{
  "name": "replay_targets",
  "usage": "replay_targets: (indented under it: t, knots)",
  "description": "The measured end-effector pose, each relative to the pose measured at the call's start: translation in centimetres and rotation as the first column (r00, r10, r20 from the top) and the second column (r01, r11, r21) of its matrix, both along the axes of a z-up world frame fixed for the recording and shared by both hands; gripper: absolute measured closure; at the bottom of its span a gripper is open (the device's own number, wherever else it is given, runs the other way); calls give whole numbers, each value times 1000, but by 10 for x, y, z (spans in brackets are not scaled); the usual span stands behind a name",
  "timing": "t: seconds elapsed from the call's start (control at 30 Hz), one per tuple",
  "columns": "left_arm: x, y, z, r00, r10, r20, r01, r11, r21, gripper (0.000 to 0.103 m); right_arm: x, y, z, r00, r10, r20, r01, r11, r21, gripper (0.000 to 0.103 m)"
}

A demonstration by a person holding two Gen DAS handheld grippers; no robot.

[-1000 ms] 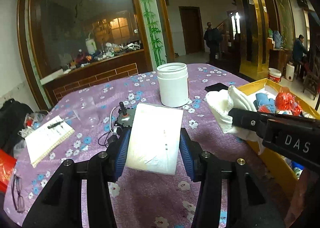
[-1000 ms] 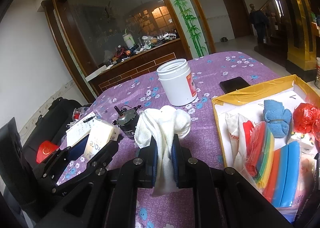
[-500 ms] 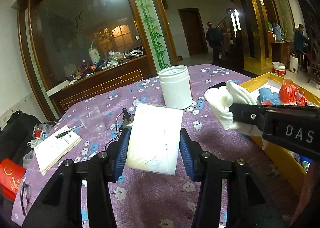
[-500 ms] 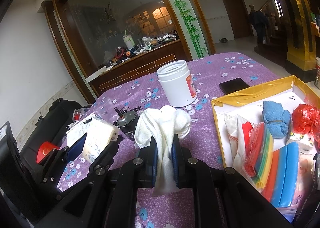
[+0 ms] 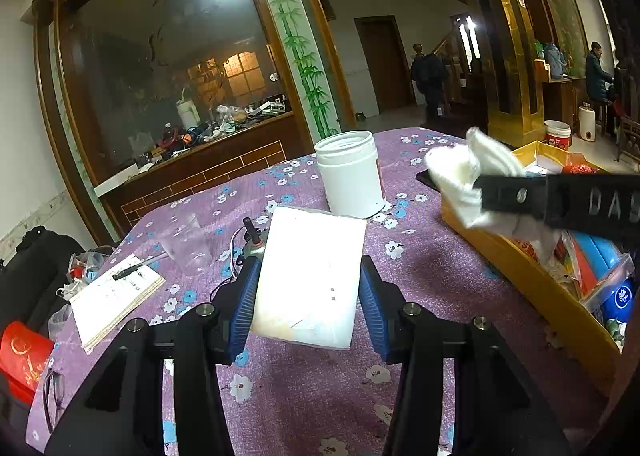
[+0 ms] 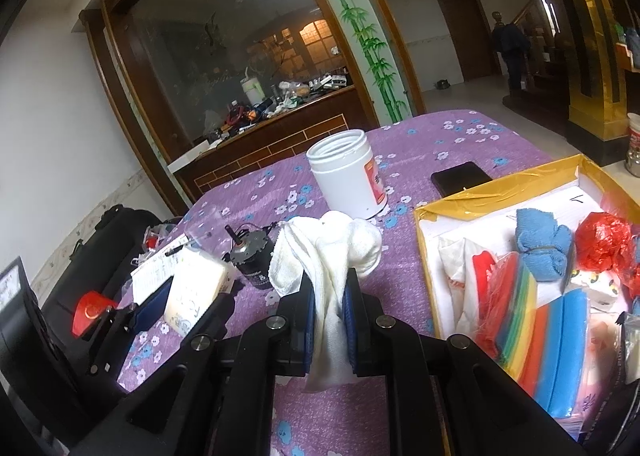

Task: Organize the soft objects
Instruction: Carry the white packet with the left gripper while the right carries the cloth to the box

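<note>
White towel (image 6: 328, 256) pinched in right gripper (image 6: 329, 292); left gripper (image 5: 307, 288) clamps tissue pack (image 5: 310, 276). Yellow box (image 6: 500, 195) at 3 o'clock.

Left tool (image 5: 308, 292): matte black plastic frame, two angular black arms each ending in a finger faced with a ribbed blue pad (image 5: 245, 306), and round silver screw heads on the arms near the finger bases, two per side. Right tool (image 6: 329, 316): same black build, same blue-faced fingers, silver screws on the arms behind them. Seen side-on from the left camera, the right tool is a flat black bar with one silver screw and raised lettering "DAS" moulded into its side.
</note>
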State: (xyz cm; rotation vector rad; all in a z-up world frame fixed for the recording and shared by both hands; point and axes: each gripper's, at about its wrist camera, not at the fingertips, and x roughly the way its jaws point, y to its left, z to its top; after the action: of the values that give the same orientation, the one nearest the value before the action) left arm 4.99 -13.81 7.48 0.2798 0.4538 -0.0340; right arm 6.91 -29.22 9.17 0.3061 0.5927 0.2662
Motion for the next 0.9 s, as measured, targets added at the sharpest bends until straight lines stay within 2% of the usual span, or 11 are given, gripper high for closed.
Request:
replay_targets:
  t: [0.57, 0.8, 0.9]
  knots:
    - [-1, -6, -2, 1000, -4, 14, 4, 999, 39, 57, 1, -49, 13, 986, -168, 19, 166, 984, 69, 90]
    - [0, -8, -4, 1000, -7, 13, 6, 999, 49, 57, 2, -72, 11, 959, -282, -8, 282, 957, 71, 90]
    - [1, -8, -2, 1000, -13, -3, 13, 1000, 23, 57, 2, -80, 10, 947, -321, -25, 322, 944, 72, 90]
